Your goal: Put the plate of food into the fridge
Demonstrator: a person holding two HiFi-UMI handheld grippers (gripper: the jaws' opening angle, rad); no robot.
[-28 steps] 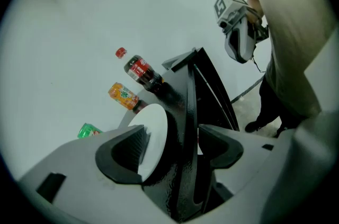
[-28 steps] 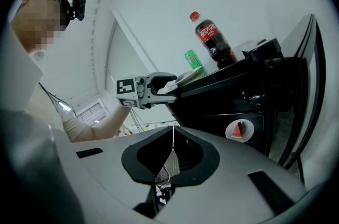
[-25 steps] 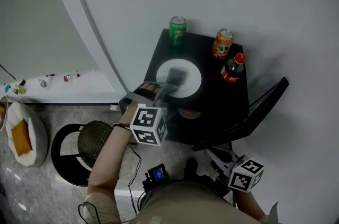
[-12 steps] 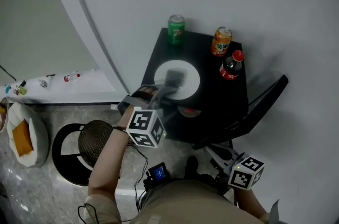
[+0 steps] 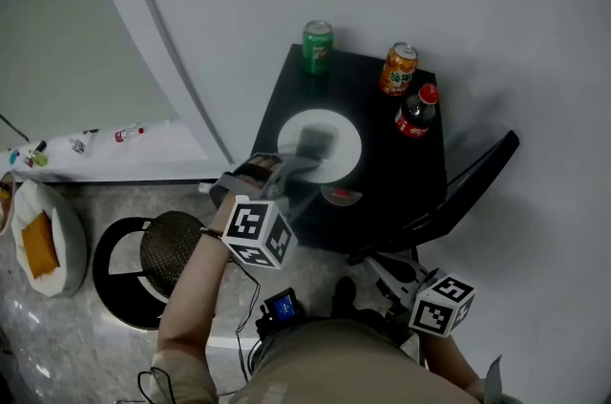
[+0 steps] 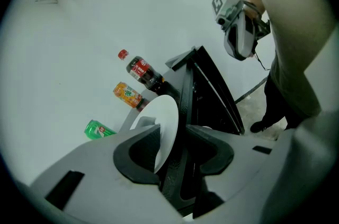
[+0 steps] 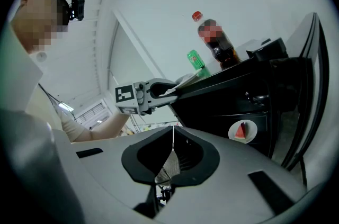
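Note:
A white plate (image 5: 334, 127) with a grey piece of food (image 5: 315, 141) lies on top of the black mini fridge (image 5: 382, 173). My left gripper (image 5: 291, 165) reaches the plate's left rim. In the left gripper view the plate (image 6: 165, 117) stands between the jaws, which have just been closing. It lies against one pad, and a dark gap shows before the other. My right gripper (image 5: 377, 264) hangs low by the open fridge door (image 5: 468, 187), shut (image 7: 172, 138) with nothing in it.
A green can (image 5: 317, 46), an orange can (image 5: 401, 69) and a cola bottle (image 5: 415, 116) stand at the back of the fridge top. Inside the fridge sits a small plate with a watermelon slice (image 7: 242, 131). A black round stool (image 5: 143, 273) and a dish of orange food (image 5: 38, 244) are at the left.
The left gripper's jaws have drawn in around the plate's rim and its marker cube has shifted slightly down and left. The right gripper has stayed put.

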